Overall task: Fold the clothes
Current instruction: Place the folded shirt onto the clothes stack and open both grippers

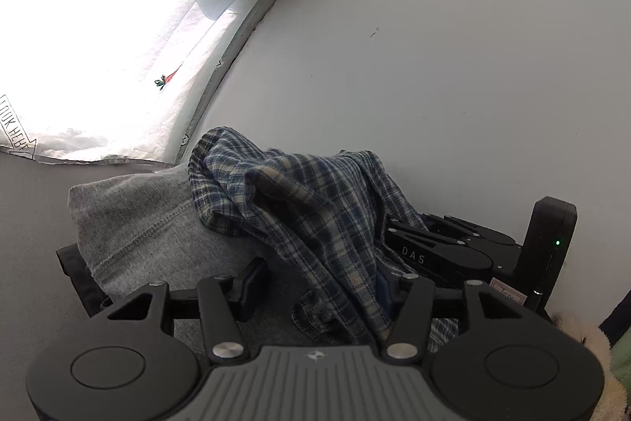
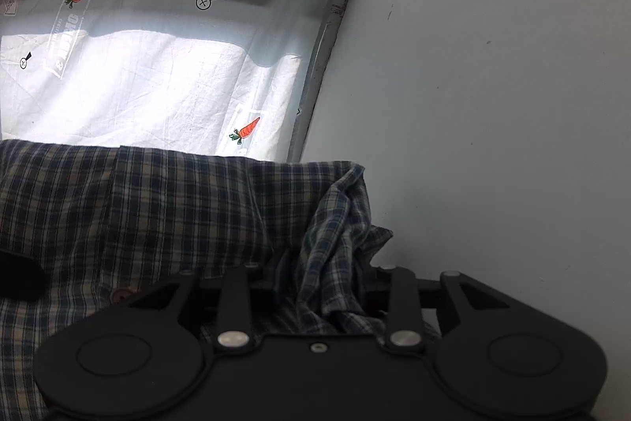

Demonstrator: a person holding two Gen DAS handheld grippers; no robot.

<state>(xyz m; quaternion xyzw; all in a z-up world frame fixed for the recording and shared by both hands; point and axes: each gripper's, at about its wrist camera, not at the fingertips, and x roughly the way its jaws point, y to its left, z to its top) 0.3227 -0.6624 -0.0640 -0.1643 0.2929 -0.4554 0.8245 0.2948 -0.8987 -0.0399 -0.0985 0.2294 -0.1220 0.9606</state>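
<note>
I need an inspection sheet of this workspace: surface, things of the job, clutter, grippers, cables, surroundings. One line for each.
Surface: grey bedding under the clothes.
Job's things: plaid shirt, crumpled, draped partly over a grey garment; black fabric shows beneath that garment.
Clutter: pale fluffy thing at the lower right of the left wrist view; what it is I cannot tell.
Grippers: left gripper has jaws apart with shirt cloth between them; right gripper has bunched shirt cloth between its jaws, grip unclear.
Cables: nothing seen.
Surroundings: plain white wall; bright window with white curtain printed with carrots.
</note>
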